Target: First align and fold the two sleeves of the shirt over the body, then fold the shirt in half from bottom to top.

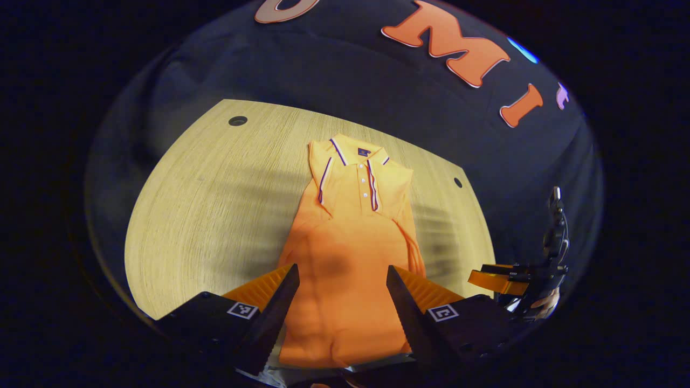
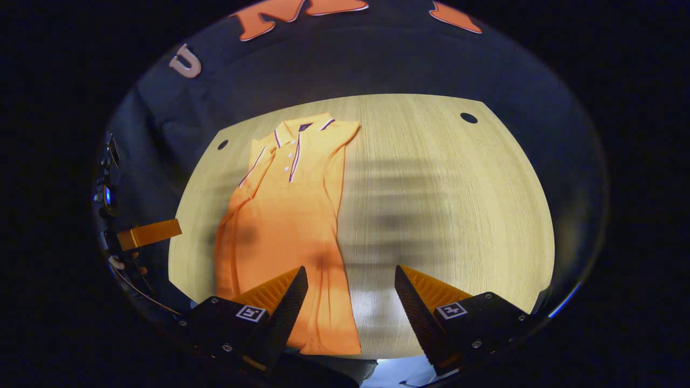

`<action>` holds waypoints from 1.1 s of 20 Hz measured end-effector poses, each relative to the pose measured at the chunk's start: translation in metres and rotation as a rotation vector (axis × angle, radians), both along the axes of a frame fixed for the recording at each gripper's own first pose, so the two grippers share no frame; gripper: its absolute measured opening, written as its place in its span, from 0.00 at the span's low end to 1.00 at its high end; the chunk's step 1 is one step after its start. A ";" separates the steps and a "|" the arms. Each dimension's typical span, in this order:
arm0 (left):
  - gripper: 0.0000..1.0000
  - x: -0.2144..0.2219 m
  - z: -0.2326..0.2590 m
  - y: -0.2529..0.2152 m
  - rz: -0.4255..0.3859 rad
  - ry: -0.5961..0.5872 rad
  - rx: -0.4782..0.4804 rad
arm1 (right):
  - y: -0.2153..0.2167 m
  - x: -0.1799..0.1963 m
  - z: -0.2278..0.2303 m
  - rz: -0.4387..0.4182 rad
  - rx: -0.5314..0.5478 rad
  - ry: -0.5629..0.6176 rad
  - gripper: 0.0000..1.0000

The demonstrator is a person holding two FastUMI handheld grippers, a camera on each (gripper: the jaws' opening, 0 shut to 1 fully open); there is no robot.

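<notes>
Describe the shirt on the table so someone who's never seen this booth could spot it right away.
Start at the light wooden table in front of the black cloth wall. Lying flat on it is the shirt, an orange polo with both sleeves folded in over its body. Its striped collar and white-buttoned placket point toward the wall.

wooden table [image 2: 458,205], black cloth wall [image 2: 377,64]

Orange polo shirt [image 1: 345,258], sleeves folded, flat.
</notes>
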State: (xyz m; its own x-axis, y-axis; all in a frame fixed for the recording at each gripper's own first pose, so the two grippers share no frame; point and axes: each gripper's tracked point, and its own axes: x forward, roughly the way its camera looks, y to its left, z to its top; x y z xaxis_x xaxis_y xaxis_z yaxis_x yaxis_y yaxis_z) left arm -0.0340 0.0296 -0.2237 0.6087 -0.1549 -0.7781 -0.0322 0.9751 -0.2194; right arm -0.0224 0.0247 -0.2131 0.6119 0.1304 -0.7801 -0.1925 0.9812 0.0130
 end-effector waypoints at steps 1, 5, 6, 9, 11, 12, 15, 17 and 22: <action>0.98 -0.012 -0.005 -0.002 -0.001 0.001 0.013 | 0.005 -0.008 -0.005 0.009 -0.010 0.005 0.99; 0.98 -0.064 -0.041 -0.016 0.007 0.071 0.015 | 0.014 -0.040 -0.031 0.027 -0.056 0.042 0.99; 0.98 -0.074 -0.050 -0.019 -0.003 0.086 0.024 | 0.012 -0.048 -0.038 0.036 -0.089 0.047 0.99; 0.98 -0.104 -0.069 -0.028 -0.020 0.122 0.033 | 0.015 -0.077 -0.066 0.061 -0.130 0.107 0.99; 0.98 -0.116 -0.083 -0.021 -0.035 0.136 0.093 | 0.018 -0.094 -0.086 0.055 -0.126 0.157 0.99; 0.98 -0.120 -0.090 -0.015 -0.038 0.140 0.130 | 0.017 -0.100 -0.095 0.052 -0.137 0.178 0.99; 0.98 -0.133 -0.105 -0.015 -0.033 0.172 0.164 | 0.020 -0.112 -0.110 0.033 -0.127 0.217 1.00; 0.98 -0.137 -0.114 -0.016 -0.027 0.202 0.168 | 0.020 -0.117 -0.119 0.021 -0.138 0.238 1.00; 0.99 -0.146 -0.129 -0.017 -0.062 0.241 0.232 | 0.018 -0.126 -0.134 0.013 -0.181 0.272 0.99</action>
